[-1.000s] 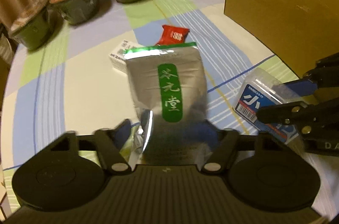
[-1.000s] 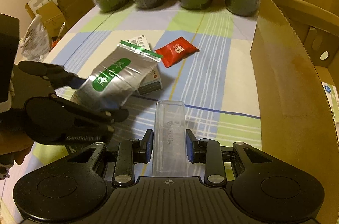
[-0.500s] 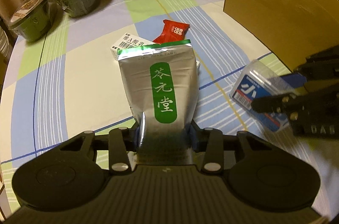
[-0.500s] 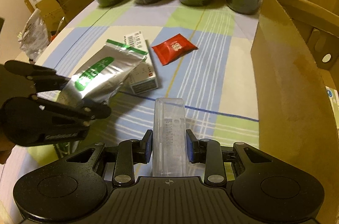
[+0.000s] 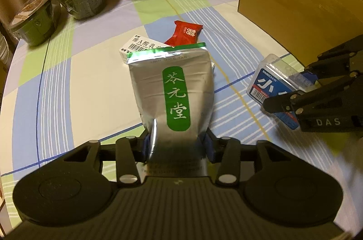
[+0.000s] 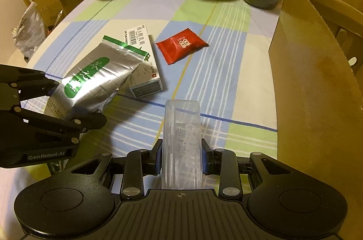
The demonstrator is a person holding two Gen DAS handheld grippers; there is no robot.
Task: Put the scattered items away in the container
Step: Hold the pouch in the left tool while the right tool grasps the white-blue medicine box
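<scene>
Stock in transit: left gripper [image 5: 175, 144] clamping silver tea pouch [image 5: 174, 90], right gripper [image 6: 181, 155] clamping clear plastic case [image 6: 181, 140], both short of cardboard box [image 6: 317, 90] at right (white carton [image 6: 145, 63] and red sachet [image 6: 181, 45] left on table, farther off).

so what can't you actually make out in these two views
- Inside of the cardboard box: both views show only its outer wall, so its contents are hidden.
- White medicine box: in the left wrist view the silver tea pouch covers most of it.
- Clear plastic case: the right tongs hide its near end in the left wrist view.
- Embossed text on the case: too faint to read in the right wrist view.
</scene>
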